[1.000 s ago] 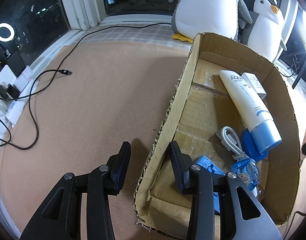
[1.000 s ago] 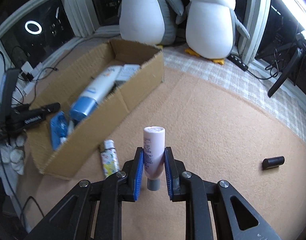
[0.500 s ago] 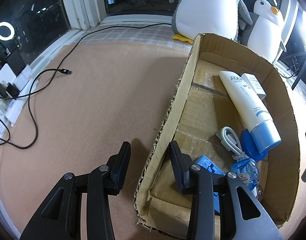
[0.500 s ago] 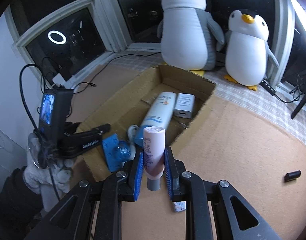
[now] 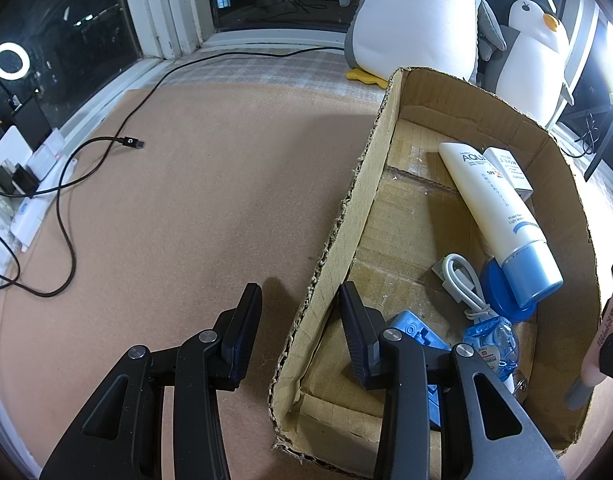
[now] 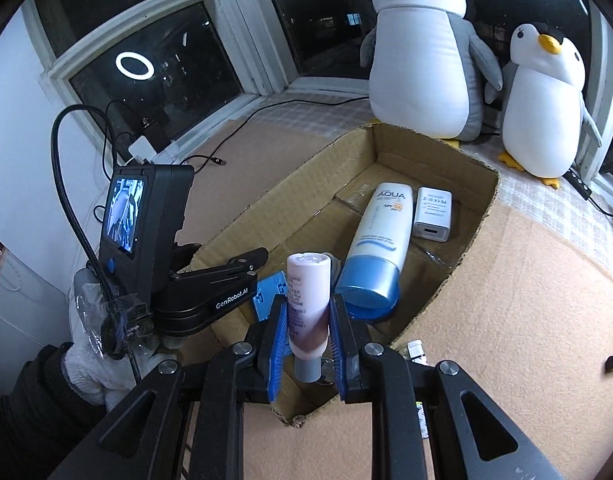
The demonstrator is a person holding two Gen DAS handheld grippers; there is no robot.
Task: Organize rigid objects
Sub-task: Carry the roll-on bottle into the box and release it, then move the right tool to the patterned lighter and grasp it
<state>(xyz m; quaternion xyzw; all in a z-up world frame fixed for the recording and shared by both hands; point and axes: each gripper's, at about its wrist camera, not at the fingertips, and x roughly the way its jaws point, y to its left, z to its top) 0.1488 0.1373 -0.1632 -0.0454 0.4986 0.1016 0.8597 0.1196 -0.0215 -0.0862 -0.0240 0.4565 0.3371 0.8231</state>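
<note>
The right gripper (image 6: 304,344), clamping a pale pink tube (image 6: 308,306), has swung from open carpet to above the brown cardboard box (image 6: 472,226); release probably follows. At nine o'clock the left gripper (image 5: 300,330), at its narrowest, straddles the box wall.

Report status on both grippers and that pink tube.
Right gripper shut on pink tube, over cardboard box. Left gripper shut on box wall. Path clear.

Pinkish mat (image 5: 210,208) carries cardboard box (image 5: 338,248) and black cable (image 5: 66,184).
</note>
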